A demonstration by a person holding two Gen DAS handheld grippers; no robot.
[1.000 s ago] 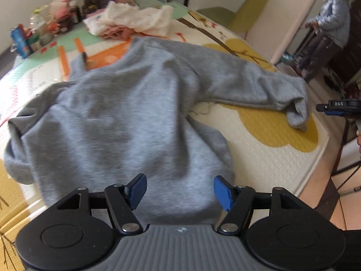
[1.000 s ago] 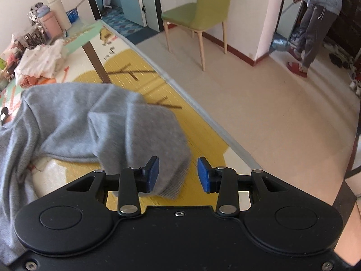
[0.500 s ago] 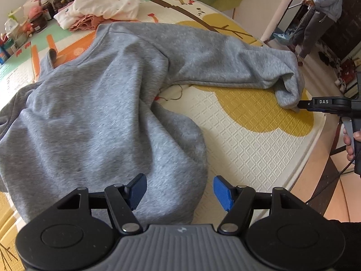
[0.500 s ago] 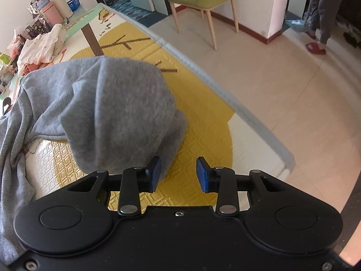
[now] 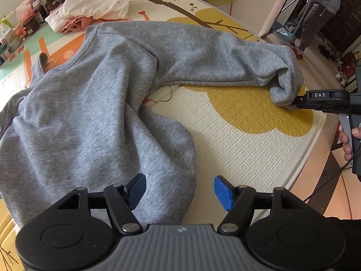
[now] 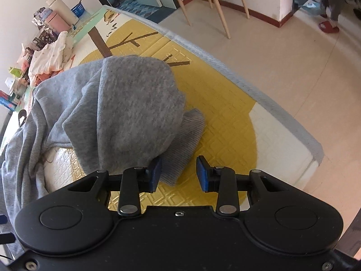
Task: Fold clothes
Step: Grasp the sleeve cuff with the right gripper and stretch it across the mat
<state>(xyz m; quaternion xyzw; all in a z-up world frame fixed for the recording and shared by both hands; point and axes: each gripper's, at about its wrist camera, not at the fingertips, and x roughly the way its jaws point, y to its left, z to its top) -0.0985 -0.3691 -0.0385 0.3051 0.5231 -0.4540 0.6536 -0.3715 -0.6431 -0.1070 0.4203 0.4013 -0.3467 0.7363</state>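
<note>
grey sweatshirt [image 5: 94,103] sprawled unfolded across the patterned play mat [image 5: 237,135], soft, thick and floppy, best pinched at cuff or hem; right gripper [image 6: 178,171] jaws apart at the ribbed cuff [image 6: 187,140], left gripper [image 5: 179,190] jaws apart over the hem.

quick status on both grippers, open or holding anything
Left gripper: open, empty, at the grey sweatshirt hem.
Right gripper: open, gripping nothing, ribbed sleeve cuff lies between its fingers.
</note>
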